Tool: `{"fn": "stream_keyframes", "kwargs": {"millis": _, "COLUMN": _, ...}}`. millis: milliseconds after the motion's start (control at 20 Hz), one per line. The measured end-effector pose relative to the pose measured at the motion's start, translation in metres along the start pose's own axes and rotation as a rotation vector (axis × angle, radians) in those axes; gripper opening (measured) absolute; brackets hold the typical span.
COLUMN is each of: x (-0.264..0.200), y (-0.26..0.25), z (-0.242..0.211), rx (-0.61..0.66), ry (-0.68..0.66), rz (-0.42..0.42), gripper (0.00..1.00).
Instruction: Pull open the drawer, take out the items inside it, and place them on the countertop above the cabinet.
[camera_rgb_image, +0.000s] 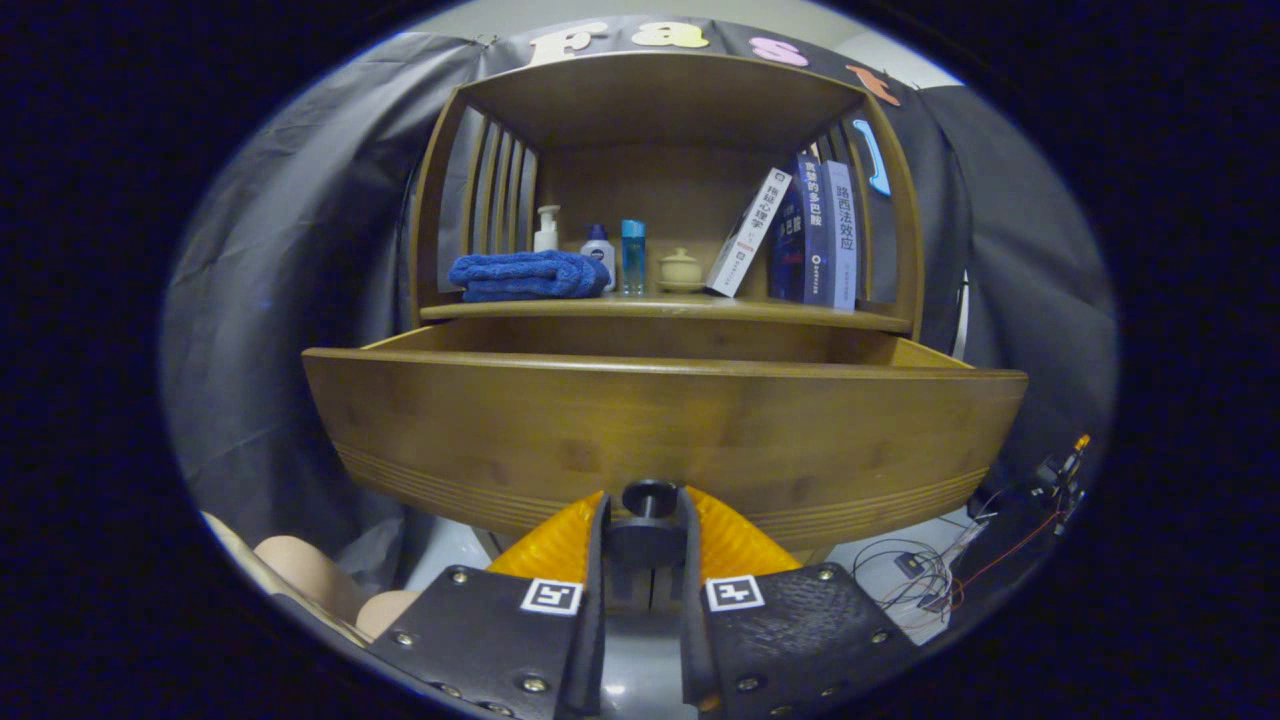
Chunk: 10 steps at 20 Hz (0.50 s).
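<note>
While the drawer (660, 420) stands pulled out, the hand-held gripper (648, 515) clamps narrowly on its knob (649, 494).

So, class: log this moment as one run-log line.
gripper: shut on drawer knob | drawer: pulled open | contents: hidden | countertop: towel, bottles, books

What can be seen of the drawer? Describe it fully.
The drawer is brown wood with grooved lines along its front's lower edge. It stands pulled out from under the cabinet's shelf, level, its inside hidden behind the front. A dark round knob sits low at centre, with the gripper closed on it.
</note>
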<state>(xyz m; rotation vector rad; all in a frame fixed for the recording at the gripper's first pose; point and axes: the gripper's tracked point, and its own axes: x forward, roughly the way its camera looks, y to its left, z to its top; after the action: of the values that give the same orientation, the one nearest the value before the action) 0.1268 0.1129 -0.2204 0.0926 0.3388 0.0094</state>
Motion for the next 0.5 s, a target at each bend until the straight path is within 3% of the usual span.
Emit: {"fn": "stream_keyframes", "kwargs": {"millis": 500, "x": -0.025, "y": 0.003, "z": -0.010, "rx": 0.022, "ry": 0.027, "rz": 0.011, "gripper": 0.31}}
